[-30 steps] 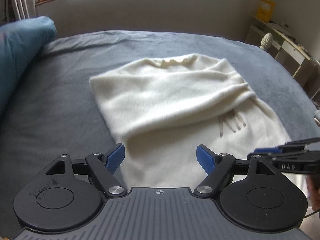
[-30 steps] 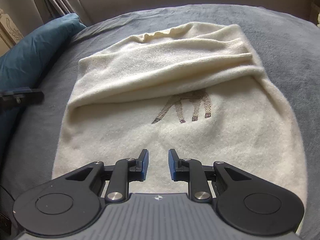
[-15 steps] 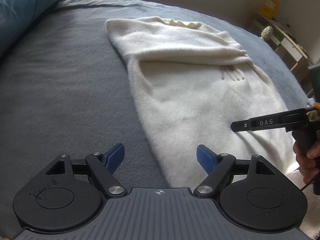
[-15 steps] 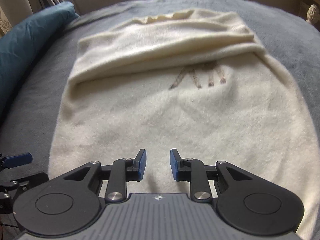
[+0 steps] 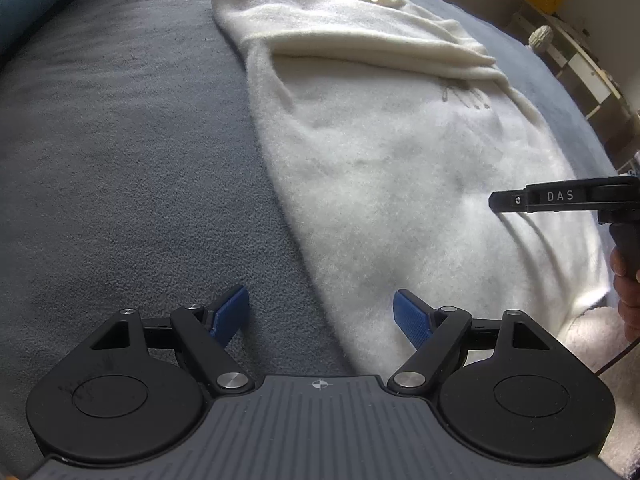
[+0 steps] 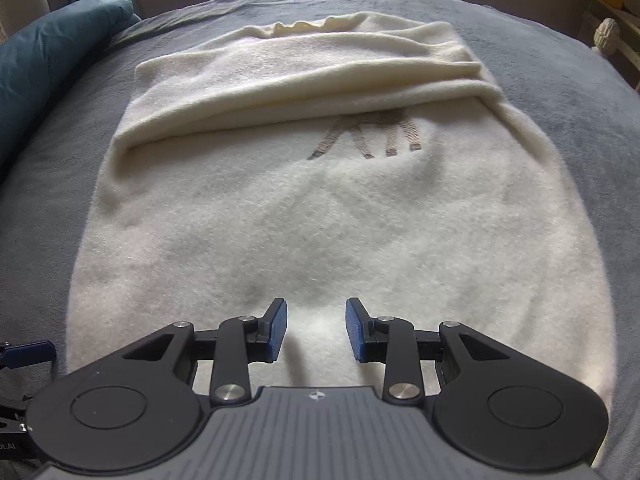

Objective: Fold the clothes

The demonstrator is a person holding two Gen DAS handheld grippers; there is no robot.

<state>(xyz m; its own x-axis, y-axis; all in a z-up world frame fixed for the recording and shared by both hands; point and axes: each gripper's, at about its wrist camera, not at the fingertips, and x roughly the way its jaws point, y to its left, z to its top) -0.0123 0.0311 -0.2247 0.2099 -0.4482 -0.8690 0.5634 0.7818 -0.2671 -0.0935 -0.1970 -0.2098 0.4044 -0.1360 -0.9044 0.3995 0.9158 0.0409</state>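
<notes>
- Cream sweater (image 6: 328, 208) lies flat on a grey blanket (image 5: 120, 168) that covers the bed. Its far part is folded back toward the near side, making a thick rolled fold across the full width.
- A brown embroidered motif (image 6: 372, 136) sits just below that fold, partly tucked under it, toward the right side of the garment.
- The sweater's far edge is wavy and lies near the far edge of the bed; its near hem reaches the near edge of the bed.
- Left gripper (image 5: 320, 316): jaws spread wide, nothing between them. It hangs over the sweater's left edge near the near edge of the bed; the left blue pad is over bare blanket, the right pad over cream fabric. Contact with the cloth cannot be judged.
- Right gripper (image 6: 316, 328): jaws partly apart and just been opening; only sweater surface shows in the gap, and the pads do not press on it. It points steeply down over the near middle of the garment.
- In the left wrist view the right gripper appears side-on, marked "DAS", above the sweater's right half, with part of a hand (image 5: 628, 292) on its grip.
- Teal pillow (image 6: 52, 64) rests on the far-left corner of the bed, apart from the sweater.
- A pale shelf unit (image 5: 580, 68) stands beyond the right edge of the bed.
</notes>
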